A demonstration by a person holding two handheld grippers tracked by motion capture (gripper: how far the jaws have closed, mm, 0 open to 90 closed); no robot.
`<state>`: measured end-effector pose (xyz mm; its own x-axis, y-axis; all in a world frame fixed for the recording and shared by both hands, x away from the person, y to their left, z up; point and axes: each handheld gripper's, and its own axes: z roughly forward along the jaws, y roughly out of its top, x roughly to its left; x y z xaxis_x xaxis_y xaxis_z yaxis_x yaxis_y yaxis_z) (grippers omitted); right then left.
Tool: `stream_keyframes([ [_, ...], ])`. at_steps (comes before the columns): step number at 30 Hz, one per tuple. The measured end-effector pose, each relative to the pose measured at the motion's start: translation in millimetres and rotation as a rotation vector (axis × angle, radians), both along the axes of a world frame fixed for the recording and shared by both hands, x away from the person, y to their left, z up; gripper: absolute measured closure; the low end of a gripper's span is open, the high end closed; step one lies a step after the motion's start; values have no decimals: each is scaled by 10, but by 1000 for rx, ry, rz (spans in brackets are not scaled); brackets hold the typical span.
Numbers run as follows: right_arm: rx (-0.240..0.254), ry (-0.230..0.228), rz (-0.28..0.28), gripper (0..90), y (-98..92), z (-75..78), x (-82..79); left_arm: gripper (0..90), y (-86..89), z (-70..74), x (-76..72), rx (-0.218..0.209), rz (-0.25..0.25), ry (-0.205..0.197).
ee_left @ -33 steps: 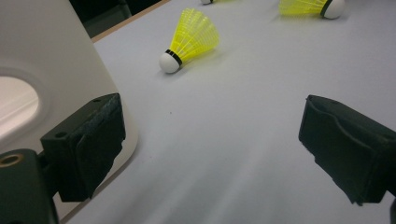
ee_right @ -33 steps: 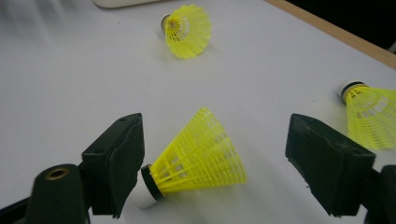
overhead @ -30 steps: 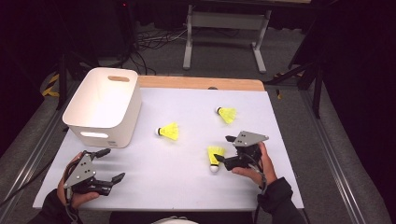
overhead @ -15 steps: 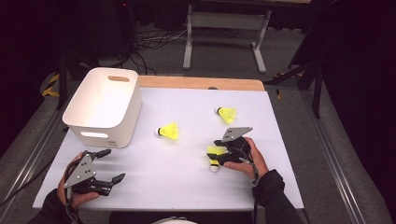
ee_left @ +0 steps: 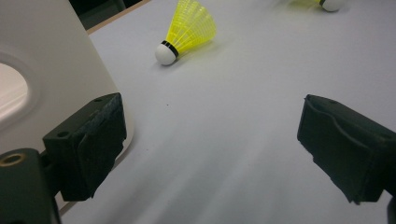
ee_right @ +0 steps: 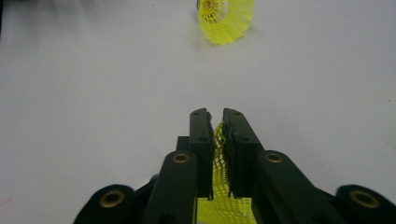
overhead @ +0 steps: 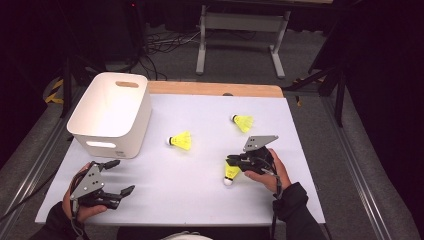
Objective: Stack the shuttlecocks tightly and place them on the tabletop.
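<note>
Three yellow shuttlecocks with white cork heads lie on the white table. My right gripper (overhead: pixel 235 162) has just been closing and is now shut on the mesh skirt of the nearest shuttlecock (overhead: pixel 230 173), whose cork points toward the table's front edge. In the right gripper view the yellow skirt (ee_right: pixel 218 156) is pinched between the jaws of that gripper (ee_right: pixel 215 116). A second shuttlecock (overhead: pixel 181 141) rests mid-table and a third (overhead: pixel 243 122) farther back. My left gripper (overhead: pixel 122 176) sits open at the front left with nothing between its jaws (ee_left: pixel 210 140).
A white bin (overhead: pixel 112 112) with handle cut-outs stands at the back left, and its wall (ee_left: pixel 42 51) is close beside my left gripper. The mid-table shuttlecock (ee_left: pixel 189 30) lies ahead of the left jaws. A wooden strip (overhead: pixel 215 89) runs along the table's far edge.
The right gripper has shifted slightly left over the nearest shuttlecock and its jaws have closed on the skirt. The left gripper has stayed in place.
</note>
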<state>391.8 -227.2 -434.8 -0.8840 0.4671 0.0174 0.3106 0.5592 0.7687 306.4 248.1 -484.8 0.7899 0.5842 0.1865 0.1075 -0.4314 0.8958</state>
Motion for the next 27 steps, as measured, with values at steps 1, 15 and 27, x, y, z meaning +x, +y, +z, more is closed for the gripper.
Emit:
stream_keyframes([
  [1,9,2,6,856,1,8,-4,90,-2,-2,2,-6,1,2],
  [15,113,-88,4,900,143,223,-39,90,33,31,-9,-22,10,-12],
  [27,200,-127,-95,896,410,108,115,89,9,8,-7,-4,4,-10],
])
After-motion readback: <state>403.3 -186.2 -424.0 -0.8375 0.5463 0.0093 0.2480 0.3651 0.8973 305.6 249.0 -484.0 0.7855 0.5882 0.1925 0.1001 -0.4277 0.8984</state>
